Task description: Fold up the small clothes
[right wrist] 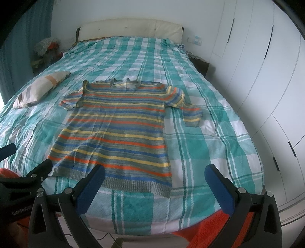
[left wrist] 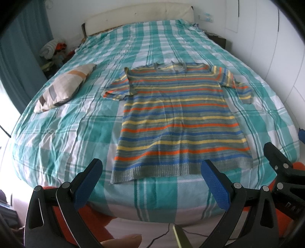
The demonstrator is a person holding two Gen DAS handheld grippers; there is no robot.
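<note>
While both jaws gape, sweater (left wrist: 177,122) lies flat

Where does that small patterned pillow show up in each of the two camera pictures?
Left wrist view: the pillow lies in the left middle of the picture, on the checked bedspread, left of the striped sweater.
Right wrist view: the pillow sits at the far left, above the middle, again left of the sweater.
Shared landmark: the sweater's neckline points toward the pale headboard in both.
</note>
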